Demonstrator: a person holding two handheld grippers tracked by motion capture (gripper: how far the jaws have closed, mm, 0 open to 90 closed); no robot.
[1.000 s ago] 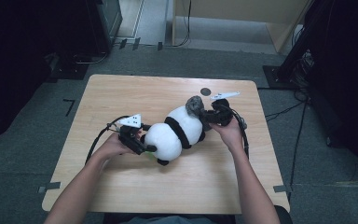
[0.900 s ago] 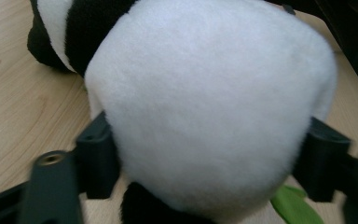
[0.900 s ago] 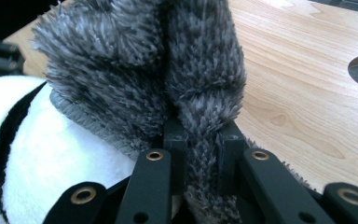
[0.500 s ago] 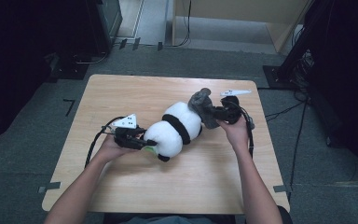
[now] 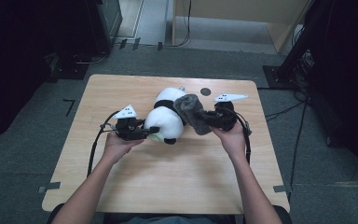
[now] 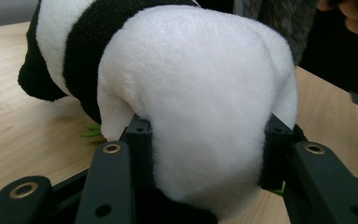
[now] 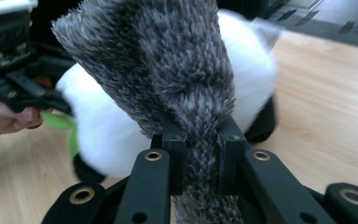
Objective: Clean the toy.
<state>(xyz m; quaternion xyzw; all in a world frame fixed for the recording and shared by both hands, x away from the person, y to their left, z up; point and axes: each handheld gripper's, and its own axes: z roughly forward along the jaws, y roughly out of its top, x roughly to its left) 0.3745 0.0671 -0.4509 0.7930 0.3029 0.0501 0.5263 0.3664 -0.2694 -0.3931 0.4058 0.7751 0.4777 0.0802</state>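
High view: pale wooden table (image 5: 168, 177) on grey carpeted floor (image 5: 23, 140).

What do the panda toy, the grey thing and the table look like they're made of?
Panda toy: soft plush, short fuzzy white and black pile. Grey thing: likely shaggy knit or faux fur, with mottled fibres. Table: light wood or wood-look laminate, smooth with visible grain.
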